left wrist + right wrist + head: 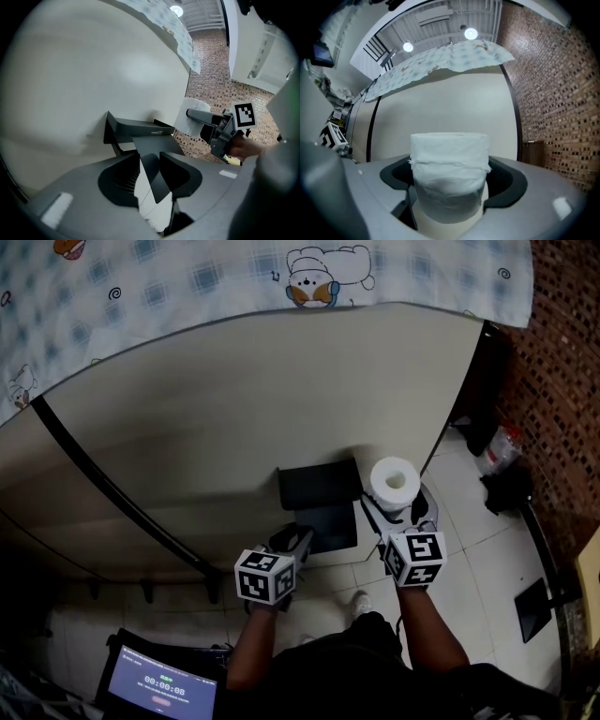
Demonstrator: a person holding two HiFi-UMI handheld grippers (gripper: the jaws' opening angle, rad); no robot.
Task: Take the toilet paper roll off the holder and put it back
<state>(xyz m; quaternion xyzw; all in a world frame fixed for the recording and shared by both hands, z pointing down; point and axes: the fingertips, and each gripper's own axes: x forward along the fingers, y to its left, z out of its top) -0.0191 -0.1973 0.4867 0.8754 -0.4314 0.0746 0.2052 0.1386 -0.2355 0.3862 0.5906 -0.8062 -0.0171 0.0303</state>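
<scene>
Head view: the roll (394, 480) is held right of centre by the right gripper (396, 504), clear of the holder (319, 486).

Left gripper view: the left gripper (150, 157) is seen half open astride the flap (154, 145), which is not pinched.

Right gripper view: the jaws are set wide and clamped on the roll. The grip is best kept light, so the roll is not crushed.

You're in a makeshift test room: brick wall (562, 352), tiled floor (469, 521), cloth-draped panel (234, 409) bearing a holder (319, 488), timer screen (161, 688).

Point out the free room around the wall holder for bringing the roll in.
Free: bare wall above the holder, and floor tiles right of the roll. Crowded: the left gripper at the holder's flap, the right gripper holding the roll beside it.
</scene>
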